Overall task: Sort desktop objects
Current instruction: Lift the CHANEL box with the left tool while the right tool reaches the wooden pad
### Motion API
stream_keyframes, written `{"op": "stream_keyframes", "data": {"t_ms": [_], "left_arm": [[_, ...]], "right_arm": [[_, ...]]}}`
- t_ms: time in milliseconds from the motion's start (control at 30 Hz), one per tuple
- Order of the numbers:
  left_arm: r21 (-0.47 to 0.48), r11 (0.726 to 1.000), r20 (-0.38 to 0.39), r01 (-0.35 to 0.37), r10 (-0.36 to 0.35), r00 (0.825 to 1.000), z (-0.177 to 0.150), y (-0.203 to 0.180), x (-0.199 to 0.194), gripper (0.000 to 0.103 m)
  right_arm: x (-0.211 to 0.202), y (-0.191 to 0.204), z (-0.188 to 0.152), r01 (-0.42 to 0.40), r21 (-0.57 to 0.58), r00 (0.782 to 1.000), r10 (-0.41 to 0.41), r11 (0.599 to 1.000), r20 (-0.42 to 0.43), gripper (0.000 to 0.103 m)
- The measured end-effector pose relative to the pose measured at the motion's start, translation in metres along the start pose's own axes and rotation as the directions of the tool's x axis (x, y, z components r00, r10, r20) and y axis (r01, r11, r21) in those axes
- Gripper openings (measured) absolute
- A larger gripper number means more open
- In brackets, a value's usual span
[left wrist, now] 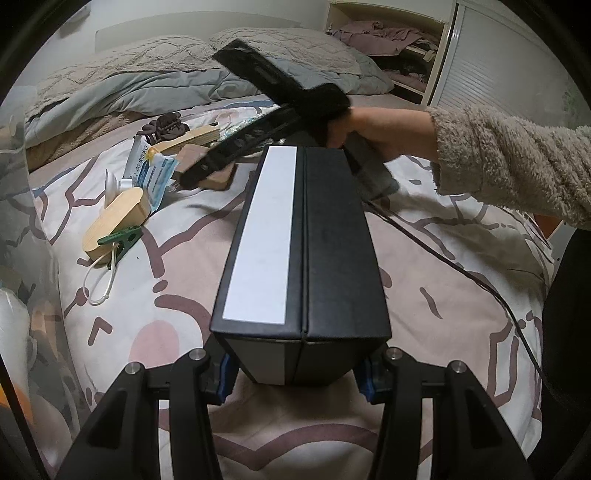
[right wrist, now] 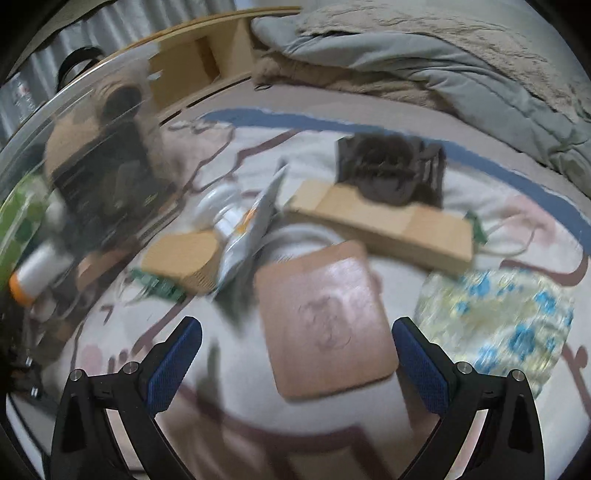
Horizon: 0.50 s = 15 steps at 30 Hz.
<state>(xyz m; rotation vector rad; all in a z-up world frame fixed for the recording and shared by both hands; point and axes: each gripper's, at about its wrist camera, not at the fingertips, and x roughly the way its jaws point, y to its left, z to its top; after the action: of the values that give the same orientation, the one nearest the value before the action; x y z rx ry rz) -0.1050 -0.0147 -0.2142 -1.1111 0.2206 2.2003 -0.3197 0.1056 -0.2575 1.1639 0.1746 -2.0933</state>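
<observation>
- Plainly, the left gripper clamps a long black box with a blank white label, above the patterned bedsheet.
- Right gripper gapes empty over a square brown wooden coaster; its mark is unreadable.

Bedroom, dim indoor light. Bed w/ white sheet, mauve and pink line pattern; blue band along sheet's far edge in right wrist view. Grey duvet bunched at head end, beige textured throw over it, two pillows behind. Plain pale wall at back. Open cream shelf unit far right, crumpled mauve clothes inside. White slatted door beside it. Light wood shelving past bed's other side, blurred.
</observation>
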Motion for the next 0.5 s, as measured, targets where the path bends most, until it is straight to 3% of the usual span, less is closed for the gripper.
{"op": "stream_keyframes", "data": {"t_ms": [67,133,200,267,433,500], "left_arm": [[0.001,1.0,0.001,-0.002,0.002,1.0,0.0,0.0,0.0,0.05],[0.006,1.0,0.003,-0.007,0.007,1.0,0.0,-0.001,0.0,0.05],[0.011,1.0,0.005,-0.013,0.013,1.0,0.0,-0.003,0.0,0.05],[0.008,1.0,0.006,-0.015,0.015,1.0,0.001,-0.002,0.0,0.05],[-0.005,1.0,0.017,-0.02,0.02,1.0,0.004,-0.001,0.001,0.051],[-0.012,1.0,0.029,-0.029,0.029,0.999,0.007,-0.001,0.0,0.059]], "right_arm": [[-0.004,0.006,-0.006,-0.023,-0.019,1.0,0.023,1.0,-0.012,0.102],[-0.007,0.012,-0.009,0.006,-0.037,1.0,-0.006,0.999,-0.009,0.102],[-0.005,0.014,-0.009,0.063,-0.045,0.998,-0.063,0.997,0.001,0.076],[0.0,0.011,-0.006,0.128,-0.036,0.992,-0.128,0.991,-0.006,0.066],[0.003,0.011,-0.002,0.142,-0.044,0.99,-0.142,0.989,0.001,0.066],[0.004,0.01,-0.001,0.141,-0.037,0.99,-0.141,0.989,0.004,0.066]]}}
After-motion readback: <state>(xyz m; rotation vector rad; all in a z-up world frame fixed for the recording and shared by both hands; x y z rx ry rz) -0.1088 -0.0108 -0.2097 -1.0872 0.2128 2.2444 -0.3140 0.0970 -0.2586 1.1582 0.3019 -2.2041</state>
